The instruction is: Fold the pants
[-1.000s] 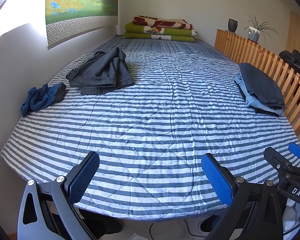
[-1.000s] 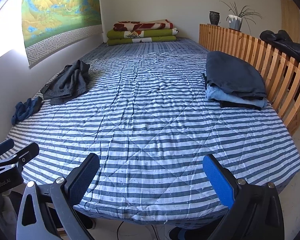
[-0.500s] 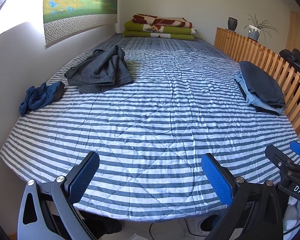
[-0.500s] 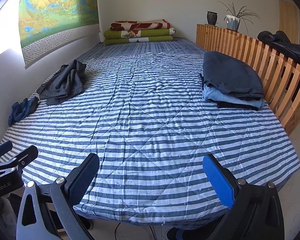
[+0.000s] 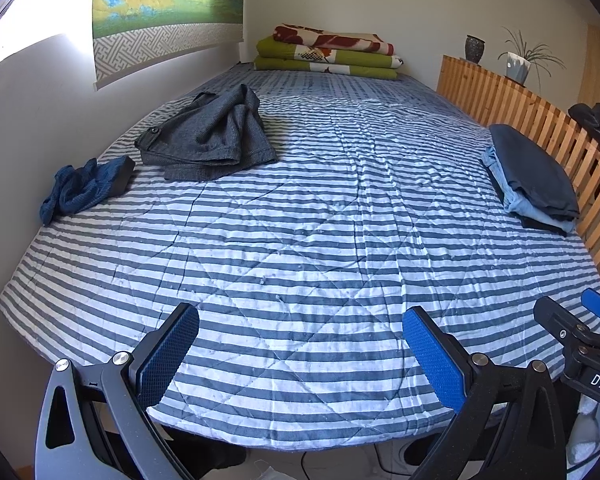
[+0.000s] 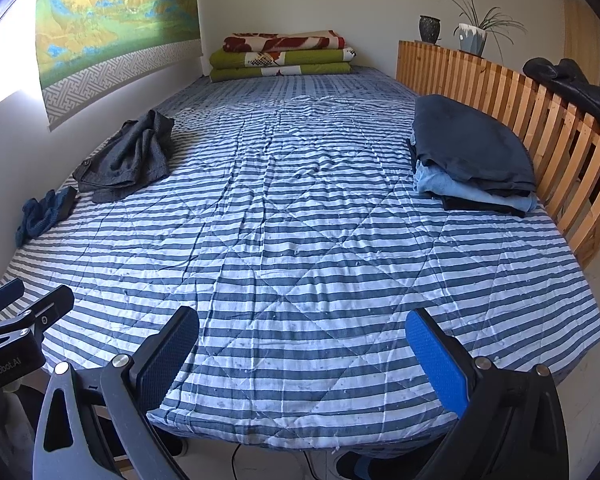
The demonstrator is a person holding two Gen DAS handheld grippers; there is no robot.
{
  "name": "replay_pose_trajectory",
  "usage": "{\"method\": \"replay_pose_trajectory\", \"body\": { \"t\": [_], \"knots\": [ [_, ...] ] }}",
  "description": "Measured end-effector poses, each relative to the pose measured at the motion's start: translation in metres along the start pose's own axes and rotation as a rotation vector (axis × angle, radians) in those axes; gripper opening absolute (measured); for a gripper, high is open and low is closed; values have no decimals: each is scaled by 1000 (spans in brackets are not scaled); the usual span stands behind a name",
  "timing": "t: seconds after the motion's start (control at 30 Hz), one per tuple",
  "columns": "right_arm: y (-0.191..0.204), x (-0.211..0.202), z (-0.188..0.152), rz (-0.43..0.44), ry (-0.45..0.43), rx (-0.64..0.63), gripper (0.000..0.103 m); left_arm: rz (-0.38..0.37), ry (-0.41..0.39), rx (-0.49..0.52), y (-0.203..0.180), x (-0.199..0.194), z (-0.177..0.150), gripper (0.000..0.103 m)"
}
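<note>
We stand at the foot of a bed (image 5: 300,240) covered in a blue-and-white striped quilt, a gripper in each hand. The left gripper (image 5: 300,354) hangs over the near edge of the mattress with its blue-padded fingers (image 5: 434,354) spread wide and nothing between them. The right gripper (image 6: 302,354) sits just beside it, fingers (image 6: 438,358) equally wide apart and empty; its tip shows at the right edge of the left camera's view.

The crumpled grey pants (image 5: 208,136) lie unfolded far up the bed on its left side, close to the wall, well apart from both grippers. Near them, closer to the foot, sits a small bunched blue garment (image 5: 84,188).

On the right side, against a slatted wooden rail (image 6: 540,120), rests a neat stack of folded clothes (image 6: 472,156), dark navy on top, pale blue beneath. Folded green and red blankets (image 6: 284,58) are piled at the head of the bed. A landscape hanging (image 6: 112,20) covers the left wall, and a dark vase (image 6: 429,29) and a potted plant (image 6: 474,32) stand on top of the rail.
</note>
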State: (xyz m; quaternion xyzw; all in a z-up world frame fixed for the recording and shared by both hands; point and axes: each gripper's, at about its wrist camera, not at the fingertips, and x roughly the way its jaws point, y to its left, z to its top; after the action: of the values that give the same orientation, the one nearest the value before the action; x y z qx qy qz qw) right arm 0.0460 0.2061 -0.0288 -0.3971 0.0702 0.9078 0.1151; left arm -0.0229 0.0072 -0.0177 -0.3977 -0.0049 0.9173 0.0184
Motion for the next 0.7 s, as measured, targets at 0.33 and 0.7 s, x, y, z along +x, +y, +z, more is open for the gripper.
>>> {"method": "replay_pose_trajectory", "body": {
  "t": [0.33, 0.7],
  "knots": [
    [9, 4, 11, 17, -10, -2, 101, 8, -17, -1, 9, 7, 13, 103],
    [17, 15, 19, 38, -3, -8, 98, 4, -10, 6, 8, 22, 22, 103]
  ]
}}
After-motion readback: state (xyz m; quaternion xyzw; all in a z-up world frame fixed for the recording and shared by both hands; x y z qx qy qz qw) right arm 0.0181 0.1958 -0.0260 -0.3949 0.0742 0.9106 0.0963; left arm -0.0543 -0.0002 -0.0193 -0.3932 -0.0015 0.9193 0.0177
